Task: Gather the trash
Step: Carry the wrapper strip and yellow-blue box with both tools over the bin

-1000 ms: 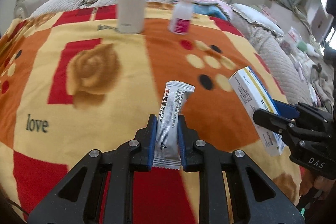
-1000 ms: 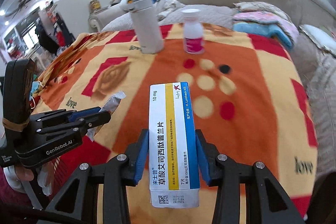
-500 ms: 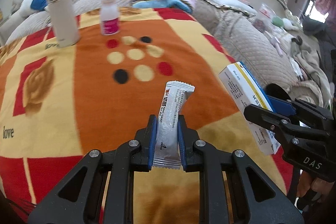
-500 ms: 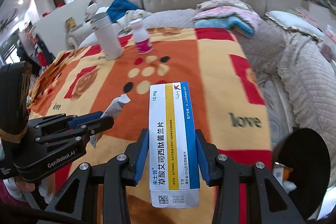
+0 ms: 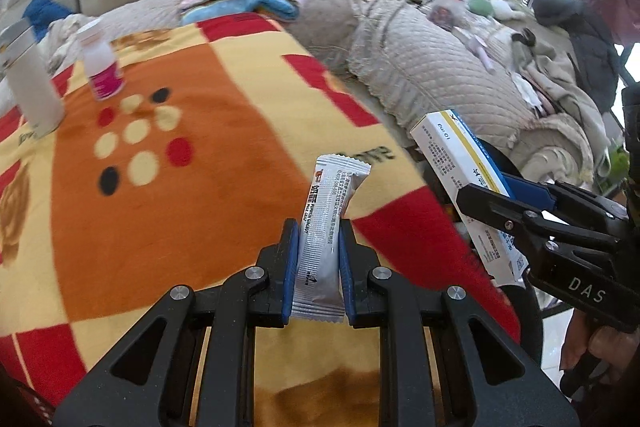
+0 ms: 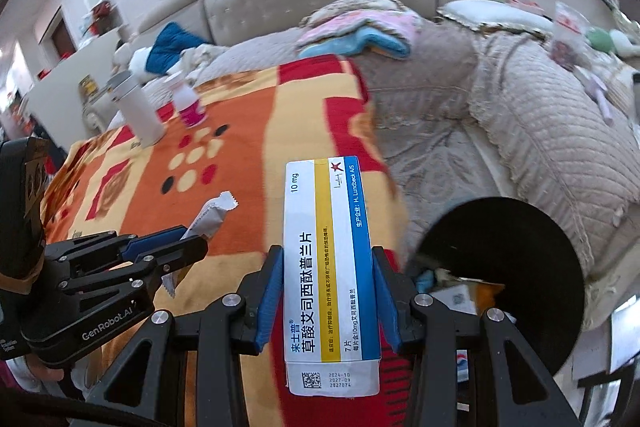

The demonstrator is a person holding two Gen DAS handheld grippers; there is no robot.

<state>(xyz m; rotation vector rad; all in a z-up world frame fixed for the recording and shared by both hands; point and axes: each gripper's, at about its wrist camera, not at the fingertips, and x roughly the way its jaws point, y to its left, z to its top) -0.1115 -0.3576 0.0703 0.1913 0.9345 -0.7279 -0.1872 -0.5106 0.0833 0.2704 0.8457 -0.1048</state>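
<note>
My left gripper [image 5: 318, 231] is shut on a silver sachet [image 5: 326, 227] that stands upright between its blue pads, above the right part of the blanket-covered table [image 5: 224, 155]. A white, yellow and blue medicine box [image 6: 328, 267] is clamped in my right gripper [image 6: 326, 259], which is shut on it over the table's right edge. In the left wrist view the box [image 5: 460, 179] and right gripper [image 5: 516, 199] show at the right. In the right wrist view the left gripper [image 6: 176, 247] and sachet [image 6: 210, 215] show at the left. A black trash bin [image 6: 516, 267] with litter inside stands just right of the table.
A white thermos [image 5: 30, 83] and a small white bottle with a pink label [image 5: 102, 65] stand at the table's far left. A beige quilted sofa [image 6: 540, 131] with folded cloths [image 6: 360, 31] wraps around behind and to the right. A hand [image 5: 600, 351] holds the right gripper.
Both grippers have swept to the right across the table, each still holding its item. The thermos and bottle slid to the left of view, and the black bin has come into sight.
</note>
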